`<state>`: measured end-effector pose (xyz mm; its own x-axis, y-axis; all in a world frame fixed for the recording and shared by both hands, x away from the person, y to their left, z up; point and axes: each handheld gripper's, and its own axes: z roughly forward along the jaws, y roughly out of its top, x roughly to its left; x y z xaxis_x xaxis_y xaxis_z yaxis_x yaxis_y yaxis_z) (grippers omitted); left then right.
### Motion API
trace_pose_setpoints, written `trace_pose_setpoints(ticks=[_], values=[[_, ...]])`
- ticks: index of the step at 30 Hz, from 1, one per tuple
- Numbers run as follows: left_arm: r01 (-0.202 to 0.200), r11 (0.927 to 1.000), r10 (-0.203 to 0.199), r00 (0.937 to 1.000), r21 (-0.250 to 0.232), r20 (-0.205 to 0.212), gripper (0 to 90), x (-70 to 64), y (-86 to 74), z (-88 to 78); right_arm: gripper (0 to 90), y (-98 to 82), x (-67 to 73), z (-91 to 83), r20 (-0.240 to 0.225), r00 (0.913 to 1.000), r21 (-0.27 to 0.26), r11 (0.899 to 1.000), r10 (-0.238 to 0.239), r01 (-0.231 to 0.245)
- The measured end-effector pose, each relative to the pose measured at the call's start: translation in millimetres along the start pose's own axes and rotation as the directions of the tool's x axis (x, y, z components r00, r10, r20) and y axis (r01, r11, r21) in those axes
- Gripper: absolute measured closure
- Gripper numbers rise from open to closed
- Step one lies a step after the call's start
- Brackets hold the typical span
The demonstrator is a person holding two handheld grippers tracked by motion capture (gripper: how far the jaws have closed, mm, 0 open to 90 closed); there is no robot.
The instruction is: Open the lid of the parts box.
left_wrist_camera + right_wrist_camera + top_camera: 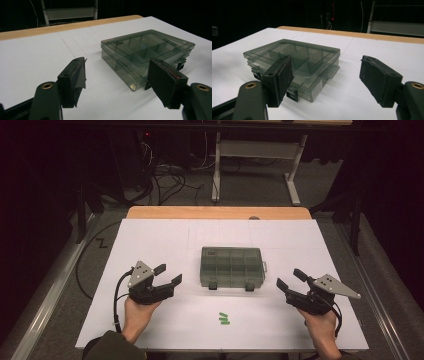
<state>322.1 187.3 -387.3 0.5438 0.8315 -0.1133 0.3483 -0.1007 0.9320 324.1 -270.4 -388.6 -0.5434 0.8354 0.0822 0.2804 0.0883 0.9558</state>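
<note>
A closed, smoke-tinted compartment box [231, 266] lies flat near the middle of the white sheet [150, 240] that covers the table, its two dark latches facing the person. Dividers show through the clear lid. It sits between the two grippers, apart from both.

The left gripper [167, 274] rests to the box's left, held low over the sheet by the left hand [136, 312], with the forearm coming in from the bottom edge in a dark green sleeve [107, 347]. Its jaws point up and to the right, toward the box's near left corner, and stand spread wide with nothing between them. In the left gripper view the box lies ahead and to the right, its near corner just beyond the right jaw.

The right gripper [291, 278] mirrors it on the other side, held by the right hand [320, 327]; its jaws point up and to the left, toward the box's near right corner, and are likewise released and empty. In the right gripper view the box lies ahead and to the left, partly behind the left jaw.

Three small green pieces [223, 318] lie together on the sheet in front of the box, nearer the person, between the two hands and touching neither gripper.
</note>
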Motion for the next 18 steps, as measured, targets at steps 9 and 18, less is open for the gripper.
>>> trace_pose_setpoints(ticks=[9,18], values=[[0.002,1.0000,-0.002,0.9999,-0.005,0.013,31.6,-2.9,4.3,8.3,28.6,4.3,3.7,10.6,-0.018,0.9998,0.014,1.000,-0.012,0.012],[-0.002,1.0000,0.002,0.9998,-0.007,0.018,31.6,-5.0,9.2,15.6,28.6,8.7,7.8,21.3,-0.036,0.9992,0.025,0.999,-0.019,0.020]])
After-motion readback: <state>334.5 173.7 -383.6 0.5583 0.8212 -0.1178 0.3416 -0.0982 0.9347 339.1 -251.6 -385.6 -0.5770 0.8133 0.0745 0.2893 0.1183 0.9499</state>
